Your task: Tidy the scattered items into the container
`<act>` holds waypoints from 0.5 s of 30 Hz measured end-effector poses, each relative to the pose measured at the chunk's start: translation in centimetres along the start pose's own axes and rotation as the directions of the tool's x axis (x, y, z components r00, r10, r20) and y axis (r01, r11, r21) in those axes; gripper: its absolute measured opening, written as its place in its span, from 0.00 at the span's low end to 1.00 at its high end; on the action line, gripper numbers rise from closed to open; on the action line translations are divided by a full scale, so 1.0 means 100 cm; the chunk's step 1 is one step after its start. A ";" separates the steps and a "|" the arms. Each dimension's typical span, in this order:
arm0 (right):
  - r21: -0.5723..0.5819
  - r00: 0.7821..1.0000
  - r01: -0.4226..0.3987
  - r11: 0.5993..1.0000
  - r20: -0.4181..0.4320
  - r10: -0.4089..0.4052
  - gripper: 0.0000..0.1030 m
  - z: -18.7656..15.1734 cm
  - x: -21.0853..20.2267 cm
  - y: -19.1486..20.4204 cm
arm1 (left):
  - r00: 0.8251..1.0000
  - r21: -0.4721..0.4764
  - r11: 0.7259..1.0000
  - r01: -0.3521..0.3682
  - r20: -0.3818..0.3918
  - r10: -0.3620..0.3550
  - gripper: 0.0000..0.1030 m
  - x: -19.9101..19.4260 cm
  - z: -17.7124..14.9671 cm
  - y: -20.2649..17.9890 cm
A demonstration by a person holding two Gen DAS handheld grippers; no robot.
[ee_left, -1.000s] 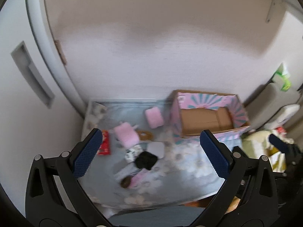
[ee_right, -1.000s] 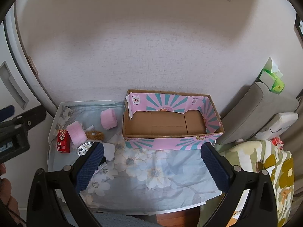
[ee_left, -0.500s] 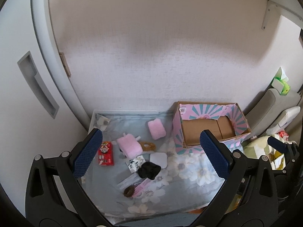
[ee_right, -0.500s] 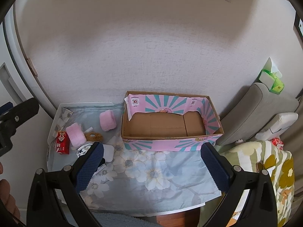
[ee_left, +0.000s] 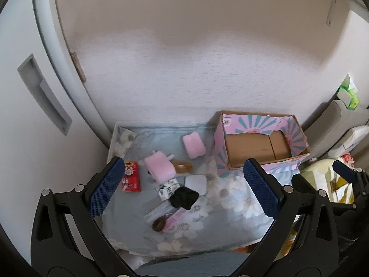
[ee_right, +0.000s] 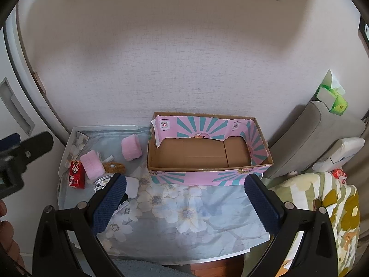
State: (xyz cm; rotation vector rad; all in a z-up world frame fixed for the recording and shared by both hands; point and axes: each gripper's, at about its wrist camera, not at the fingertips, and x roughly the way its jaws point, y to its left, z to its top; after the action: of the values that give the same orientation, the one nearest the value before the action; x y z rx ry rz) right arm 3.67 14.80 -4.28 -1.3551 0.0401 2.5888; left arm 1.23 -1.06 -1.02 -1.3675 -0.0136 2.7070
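A pink and teal cardboard box stands open on the right of a floral-clothed table, its brown floor bare. Left of it lie scattered items: two pink fluffy pieces, a red carton, a brown ring, a white flat case, a black cloth bundle, a small patterned pack and a brown round thing. My left gripper hangs open high above these items. My right gripper is open above the cloth in front of the box. Both hold nothing.
A white wall runs behind the table, and a sliding door with a recessed handle stands at the left. A grey cushion, a green tissue box and a flowered fabric crowd the right side. The table's front edge is near.
The left wrist view shifted up and back, then settled; the items sit slightly lower and farther right in frame. The right gripper barely moved. Nothing was picked up.
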 end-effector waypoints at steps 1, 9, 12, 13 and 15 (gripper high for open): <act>0.003 1.000 -0.002 1.000 -0.001 0.002 0.99 0.000 0.000 0.000 | 1.000 0.001 1.000 0.007 0.003 -0.007 0.99 -0.001 0.000 0.000; 0.017 1.000 -0.008 1.000 0.001 0.008 0.99 0.001 0.000 -0.002 | 1.000 0.008 1.000 0.008 0.021 -0.008 0.99 -0.004 0.005 -0.001; 0.015 1.000 -0.008 1.000 0.003 0.007 0.99 0.002 -0.001 -0.001 | 1.000 0.008 1.000 0.008 0.024 -0.008 0.99 -0.004 0.006 0.000; 0.016 1.000 -0.008 1.000 0.005 0.007 0.99 0.002 -0.001 -0.001 | 1.000 0.010 1.000 0.005 0.026 -0.005 0.99 -0.003 0.007 0.000; 0.019 1.000 -0.006 1.000 0.006 0.006 0.99 0.003 -0.001 -0.001 | 1.000 0.015 1.000 -0.001 0.028 0.001 0.99 -0.003 0.007 -0.001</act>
State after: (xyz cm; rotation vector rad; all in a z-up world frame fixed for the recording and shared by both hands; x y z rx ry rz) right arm 3.52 14.94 -4.09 -1.3422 0.0680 2.5910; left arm 0.83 -1.00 -0.38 -1.3259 0.0046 2.7213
